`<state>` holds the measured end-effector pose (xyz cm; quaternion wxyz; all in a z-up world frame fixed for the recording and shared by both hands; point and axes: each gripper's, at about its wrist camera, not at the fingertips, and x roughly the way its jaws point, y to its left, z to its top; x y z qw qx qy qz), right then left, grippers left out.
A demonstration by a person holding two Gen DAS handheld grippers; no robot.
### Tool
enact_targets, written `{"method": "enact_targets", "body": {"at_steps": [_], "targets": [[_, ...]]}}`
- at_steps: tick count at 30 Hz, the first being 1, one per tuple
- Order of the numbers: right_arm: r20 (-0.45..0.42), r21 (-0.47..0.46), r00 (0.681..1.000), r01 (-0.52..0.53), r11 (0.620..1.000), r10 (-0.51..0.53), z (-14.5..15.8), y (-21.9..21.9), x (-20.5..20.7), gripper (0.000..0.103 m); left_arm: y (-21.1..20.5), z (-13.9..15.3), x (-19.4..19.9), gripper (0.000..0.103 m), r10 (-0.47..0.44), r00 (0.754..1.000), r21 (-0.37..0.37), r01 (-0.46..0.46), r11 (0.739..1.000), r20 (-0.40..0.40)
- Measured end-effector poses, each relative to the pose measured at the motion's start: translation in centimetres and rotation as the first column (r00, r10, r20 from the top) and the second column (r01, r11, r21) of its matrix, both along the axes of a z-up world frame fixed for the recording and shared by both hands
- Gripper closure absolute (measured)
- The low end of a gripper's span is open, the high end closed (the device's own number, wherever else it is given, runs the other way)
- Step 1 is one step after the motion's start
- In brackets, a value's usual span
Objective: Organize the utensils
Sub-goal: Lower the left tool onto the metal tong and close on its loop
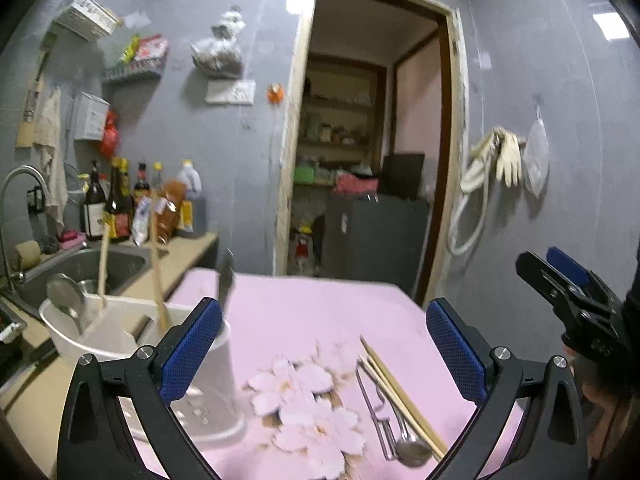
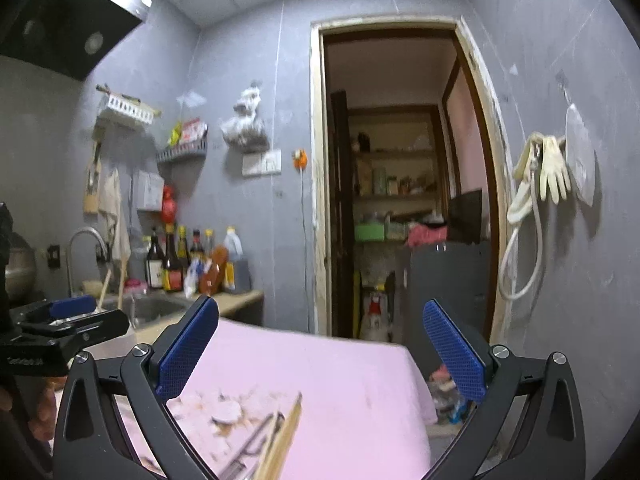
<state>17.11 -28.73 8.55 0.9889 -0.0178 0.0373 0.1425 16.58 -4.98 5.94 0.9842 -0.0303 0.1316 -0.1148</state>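
Chopsticks (image 1: 404, 396) lie on the pink table (image 1: 300, 312) together with a metal spoon (image 1: 412, 450) and a thin metal tool (image 1: 374, 412), all in one small bundle, and this bundle is low and to the right between the fingers of the left gripper (image 1: 324, 348). The long axis of the bundle runs slanted, from the far left end to the near right end, so it is not square to the fingers. In the right wrist view the same bundle shows only at the bottom edge, blurred, very near under the right gripper (image 2: 322, 354), which probably is the nearer one. Both grippers stand fully open and hold nothing; no pad touches any utensil. The chopsticks are pale wood, slim and straight; the spoon is shiny steel with its bowl toward the camera. Further to the left a white cylinder holder (image 1: 216, 384) stands upright on the table, partly behind the left finger, with a dark knife (image 1: 227, 280) rising from it. Beyond the table edge, on the counter, a white drain basket (image 1: 92, 332) holds a ladle (image 1: 66, 296) and two wooden sticks (image 1: 158, 264), beside the steel sink (image 1: 96, 268).
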Motion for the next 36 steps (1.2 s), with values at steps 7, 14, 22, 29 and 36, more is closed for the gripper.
{"method": "enact_targets", "body": {"at_steps": [7, 14, 22, 29, 36], "targets": [[-0.192, -0.033, 0.981, -0.019, 0.999, 0.012, -2.3, -1.1, 2.6, 0.005, -2.6, -3.0, 1.5, 0.003, -0.030, 0.992, 0.089, 0.042, 0.995, -0.123], [-0.371, -0.073, 0.928, -0.060, 0.996, 0.029, -4.6, -1.1, 5.0, 0.014, -4.1, -6.0, 4.7, 0.003, -0.055, 0.948, 0.123, 0.099, 0.988, -0.314], [-0.532, -0.071, 0.844, -0.127, 0.989, 0.070, -6.8, -1.0, 7.4, 0.037, -4.4, -8.9, 8.3, 0.034, -0.130, 0.844, 0.052, 0.184, 0.982, -0.520], [-0.607, -0.061, 0.789, -0.162, 0.985, 0.093, -7.6, -0.8, 8.6, 0.052, -5.5, -10.7, 10.7, 0.056, -0.192, 0.770, 0.009, 0.248, 0.969, -0.608], [-0.656, -0.065, 0.748, -0.191, 0.979, 0.102, -8.3, -0.2, 9.5, 0.057, -6.3, -11.6, 13.2, 0.070, -0.194, 0.720, 0.005, 0.265, 0.964, -0.666]]}}
